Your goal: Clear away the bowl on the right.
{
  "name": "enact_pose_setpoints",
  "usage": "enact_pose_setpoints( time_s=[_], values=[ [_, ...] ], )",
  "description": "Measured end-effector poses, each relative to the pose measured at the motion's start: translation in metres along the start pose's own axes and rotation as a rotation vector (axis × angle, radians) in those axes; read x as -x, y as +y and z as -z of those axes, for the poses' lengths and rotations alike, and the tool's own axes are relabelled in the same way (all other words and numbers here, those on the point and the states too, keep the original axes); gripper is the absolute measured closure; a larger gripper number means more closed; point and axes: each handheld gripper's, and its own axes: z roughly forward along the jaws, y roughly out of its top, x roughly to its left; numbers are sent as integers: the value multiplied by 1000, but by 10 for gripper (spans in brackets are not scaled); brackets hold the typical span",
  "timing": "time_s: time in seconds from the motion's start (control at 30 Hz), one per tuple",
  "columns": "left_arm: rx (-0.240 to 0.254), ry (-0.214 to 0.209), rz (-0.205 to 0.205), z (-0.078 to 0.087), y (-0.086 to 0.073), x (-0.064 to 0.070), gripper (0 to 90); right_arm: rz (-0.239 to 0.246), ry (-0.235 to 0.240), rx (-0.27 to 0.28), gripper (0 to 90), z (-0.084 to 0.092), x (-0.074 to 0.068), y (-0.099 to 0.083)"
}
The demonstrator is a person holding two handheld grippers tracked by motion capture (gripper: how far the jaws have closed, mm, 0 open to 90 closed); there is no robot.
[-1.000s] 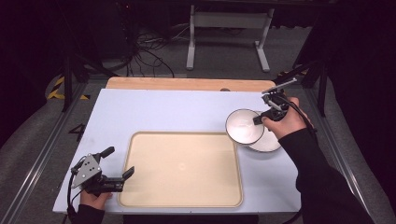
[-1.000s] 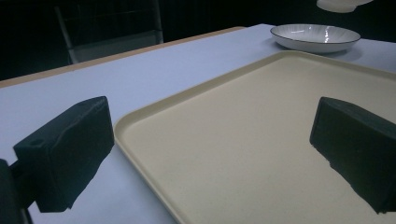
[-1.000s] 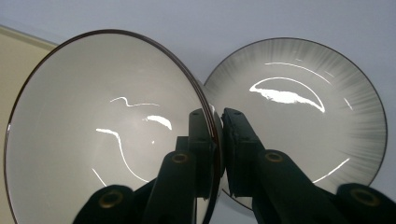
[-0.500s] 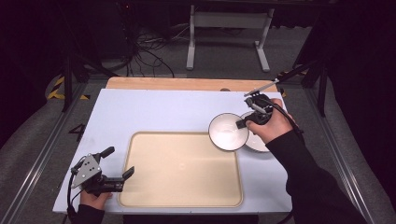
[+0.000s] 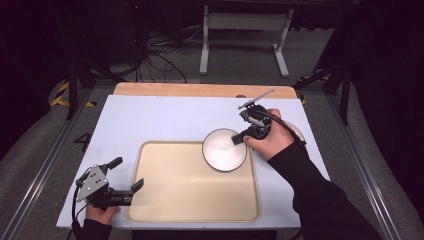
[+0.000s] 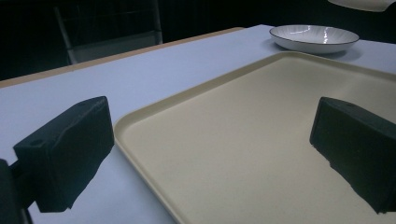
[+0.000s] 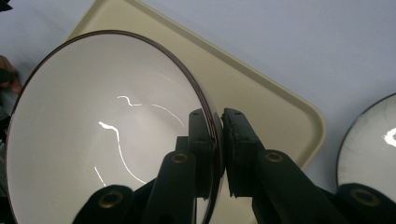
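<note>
White bowl (image 5: 224,150), dark rim, glossy inside, held clear of the surface over the tray's far right corner, at about 2 o'clock from the tray's middle. Right gripper (image 7: 218,135) clamped on the bowl's rim at the bowl's 3 o'clock side in the high view; in the right gripper view one black jaw sits inside the wall, the other outside, pads pressing the rim between them. Bowl tilted, opening turned toward that camera. Beige tray (image 5: 175,200) lies flat on the pale blue table (image 5: 150,120), bare. Second white dish (image 7: 373,149), a shallow ribbed plate with dark rim, rests on the table just beyond the tray's right edge, at 3 o'clock of the held bowl, partly hidden by the hand in the high view; the left gripper view shows it past the tray's far corner. Left gripper (image 5: 129,174) at 8 o'clock of the tray, near its front left corner, jaws standing wide apart with nothing between them, pointing across the tray.
</note>
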Motion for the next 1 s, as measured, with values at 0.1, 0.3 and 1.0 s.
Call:
enact_pose_setpoints(
  time_s=[0.1,0.3,1.0],
  values=[
    [0,0,-1,0,0,0,4,17,23,-4,824,-3,-8,2],
    [0,0,-1,0,0,0,4,44,68,-8,824,-11,-20,5],
    [-1,-2,-3,0,0,0,2,122,140,-69,821,-42,-52,19]
  ],
)
